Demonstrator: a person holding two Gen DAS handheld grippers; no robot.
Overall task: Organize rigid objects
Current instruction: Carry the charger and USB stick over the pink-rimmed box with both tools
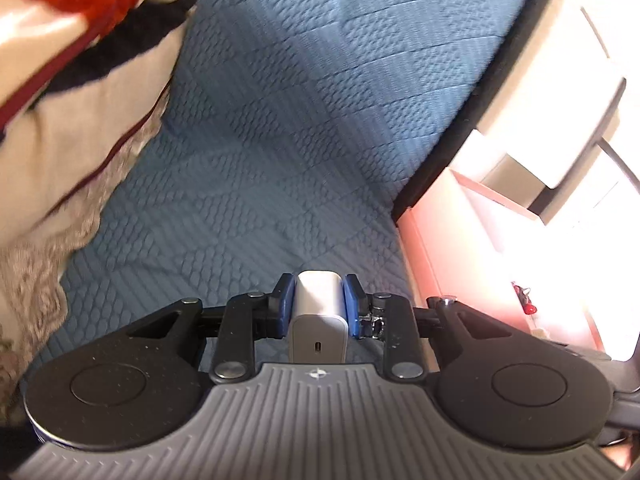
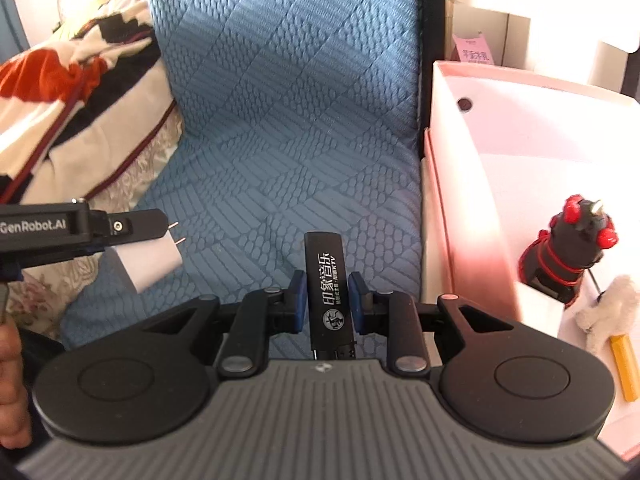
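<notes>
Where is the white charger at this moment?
The white charger is clamped in the left gripper, above the blue quilted cover. In the right wrist view it appears at the left edge, prongs pointing toward the black lighter.

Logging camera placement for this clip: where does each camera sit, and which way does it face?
Left wrist: on the left tongs, angled down over the blue quilt; its pads clamp a white charger.
Right wrist: on the right tongs, angled down at the quilt; they grip a black lighter; a hand shows at left.
Shared: quilt, patterned blanket, pink box, charger, left tongs.
</notes>
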